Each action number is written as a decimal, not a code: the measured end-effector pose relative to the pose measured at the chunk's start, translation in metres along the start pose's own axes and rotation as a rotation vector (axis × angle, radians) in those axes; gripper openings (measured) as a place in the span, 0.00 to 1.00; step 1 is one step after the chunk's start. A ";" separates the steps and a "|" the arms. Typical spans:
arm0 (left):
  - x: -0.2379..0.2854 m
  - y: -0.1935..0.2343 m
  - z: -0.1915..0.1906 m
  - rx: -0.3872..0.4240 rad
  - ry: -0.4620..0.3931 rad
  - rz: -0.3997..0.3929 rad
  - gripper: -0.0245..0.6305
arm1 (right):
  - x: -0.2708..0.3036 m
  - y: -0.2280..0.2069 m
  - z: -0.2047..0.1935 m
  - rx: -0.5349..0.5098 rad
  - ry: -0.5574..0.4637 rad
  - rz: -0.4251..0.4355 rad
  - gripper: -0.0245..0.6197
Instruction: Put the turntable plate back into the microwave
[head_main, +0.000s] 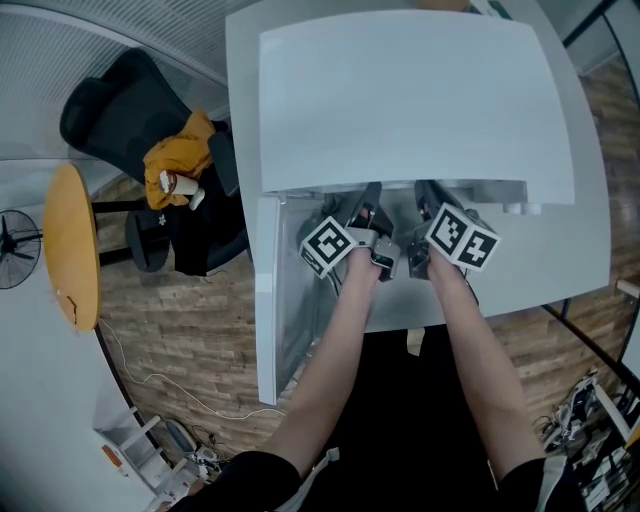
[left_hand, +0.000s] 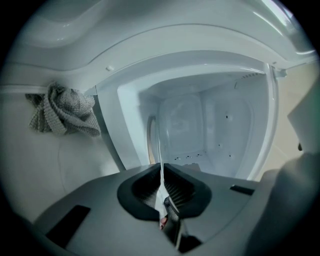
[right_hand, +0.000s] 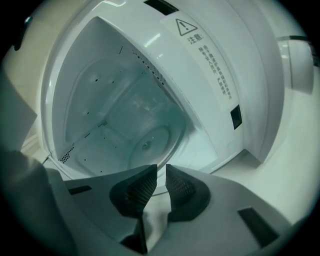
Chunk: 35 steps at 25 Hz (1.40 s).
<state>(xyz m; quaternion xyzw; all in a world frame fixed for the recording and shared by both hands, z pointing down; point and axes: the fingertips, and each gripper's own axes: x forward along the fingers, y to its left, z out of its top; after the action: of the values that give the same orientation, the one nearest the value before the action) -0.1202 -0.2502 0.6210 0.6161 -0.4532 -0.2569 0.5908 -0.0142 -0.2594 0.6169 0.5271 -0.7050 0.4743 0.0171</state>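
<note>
Glass is pinched in my left tongs (left_hand: 161, 172). The pads are clamped on the rim of the clear turntable plate (left_hand: 154, 142), which stands on edge in the left gripper view and reaches forward into the mouth of the microwave (head_main: 420, 100).

My right tongs (right_hand: 159, 172) have their pads drawn almost together, with only a thin slit between them, and I can make out nothing in that slit. They point into the same cavity, just right of the left pair. On the cavity floor ahead of them is a round shape (right_hand: 150, 142) with a small hub at its middle; I cannot tell whether it is bare floor or glass. A warning label (right_hand: 207, 60) runs down the frame at the cavity's right side.

White all over, the microwave fills most of the white tabletop (head_main: 590, 240), with its mouth facing the near edge. Its door (head_main: 268, 300) is swung open at the near left corner and juts out past the near edge. The left marker cube (head_main: 328, 245) and the right marker cube (head_main: 462, 238) sit just outside the mouth, close to the near edge. A crumpled grey cloth (left_hand: 65, 112) shows left of the microwave, toward the table's left edge.
</note>
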 end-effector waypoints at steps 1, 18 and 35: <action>0.000 0.000 0.000 -0.001 -0.001 -0.001 0.06 | 0.000 0.000 0.000 -0.002 0.001 0.001 0.12; -0.015 -0.010 -0.015 0.056 0.015 0.018 0.08 | -0.048 -0.001 -0.007 -0.081 -0.009 0.013 0.11; -0.078 -0.102 -0.095 0.242 -0.054 -0.062 0.07 | -0.163 0.006 0.014 -0.289 -0.054 0.159 0.05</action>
<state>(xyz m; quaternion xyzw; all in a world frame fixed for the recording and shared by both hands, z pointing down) -0.0491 -0.1467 0.5224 0.6896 -0.4772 -0.2349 0.4914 0.0608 -0.1505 0.5199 0.4744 -0.8054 0.3534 0.0361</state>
